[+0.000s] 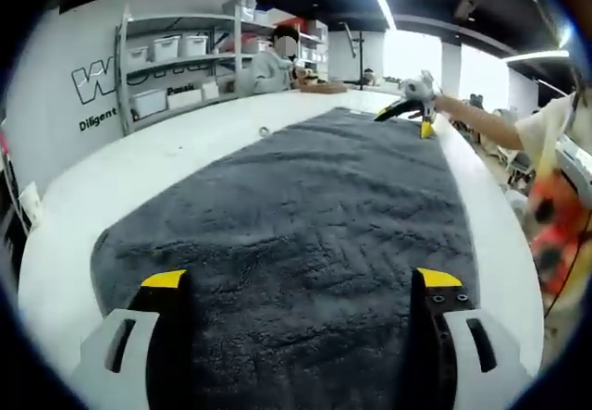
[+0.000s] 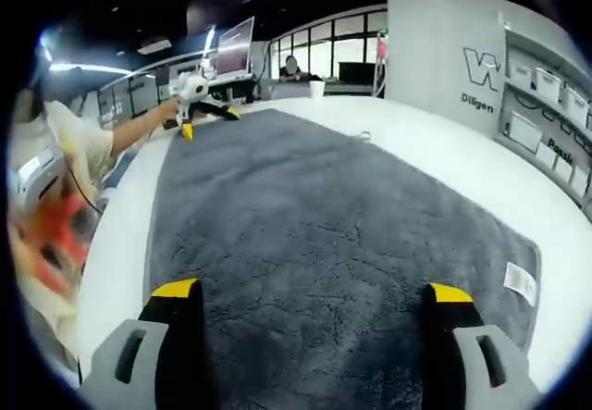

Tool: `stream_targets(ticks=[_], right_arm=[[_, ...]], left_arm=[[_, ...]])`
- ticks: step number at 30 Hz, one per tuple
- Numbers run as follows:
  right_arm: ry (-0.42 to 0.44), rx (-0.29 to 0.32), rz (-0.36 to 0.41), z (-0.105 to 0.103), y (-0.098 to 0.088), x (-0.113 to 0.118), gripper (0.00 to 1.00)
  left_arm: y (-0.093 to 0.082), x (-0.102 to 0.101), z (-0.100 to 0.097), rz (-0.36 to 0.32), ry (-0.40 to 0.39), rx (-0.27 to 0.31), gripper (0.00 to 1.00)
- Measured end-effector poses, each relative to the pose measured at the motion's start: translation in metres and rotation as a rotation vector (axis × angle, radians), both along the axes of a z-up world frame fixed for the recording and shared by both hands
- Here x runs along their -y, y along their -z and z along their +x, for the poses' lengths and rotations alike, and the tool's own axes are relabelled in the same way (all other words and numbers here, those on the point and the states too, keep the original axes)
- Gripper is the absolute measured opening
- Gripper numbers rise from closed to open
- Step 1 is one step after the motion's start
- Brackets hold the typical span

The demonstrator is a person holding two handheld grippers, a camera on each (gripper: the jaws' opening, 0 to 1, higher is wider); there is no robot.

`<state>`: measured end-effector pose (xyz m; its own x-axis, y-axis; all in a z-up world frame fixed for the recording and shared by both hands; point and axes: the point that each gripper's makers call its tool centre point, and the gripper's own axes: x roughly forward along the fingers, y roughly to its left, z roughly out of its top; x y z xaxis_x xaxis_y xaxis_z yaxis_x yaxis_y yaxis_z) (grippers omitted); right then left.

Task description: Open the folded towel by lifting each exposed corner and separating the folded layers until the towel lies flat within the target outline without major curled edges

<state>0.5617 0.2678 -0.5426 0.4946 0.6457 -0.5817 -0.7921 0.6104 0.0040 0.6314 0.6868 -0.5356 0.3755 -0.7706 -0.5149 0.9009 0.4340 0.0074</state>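
Observation:
A dark grey towel (image 1: 305, 197) lies spread out across the white table (image 1: 111, 179), with no fold showing. My left gripper (image 1: 301, 279) stands open over the towel's near end, its yellow-tipped jaws wide apart and nothing between them. At the towel's far corner is my right gripper (image 1: 407, 109), held on an outstretched arm. In the right gripper view the towel (image 2: 314, 197) runs away from my open right gripper (image 2: 313, 290), and a white label (image 2: 521, 282) sits at its near right corner. The left gripper (image 2: 202, 100) is at the far left corner.
Shelves with white bins (image 1: 171, 54) stand behind the table against a lettered wall. A small metal ring (image 1: 265, 132) lies on the table beside the towel. The person's body (image 1: 555, 216) is close to the table edge. A white cup (image 2: 317, 88) and a monitor (image 2: 236, 44) sit beyond.

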Motion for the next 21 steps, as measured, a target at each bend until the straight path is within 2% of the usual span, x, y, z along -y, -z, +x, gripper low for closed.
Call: stream_targets(ticks=[6,21], right_arm=[[-0.019,0.0,0.021,-0.003,-0.001,0.004,0.99],[0.019,0.027,0.039,-0.011,-0.001,0.008,1.0]], left_arm=[[0.0,-0.003,-0.001,-0.041,0.01,0.017,0.96],[-0.003,-0.012,-0.002,-0.096,0.038,0.037,0.94]])
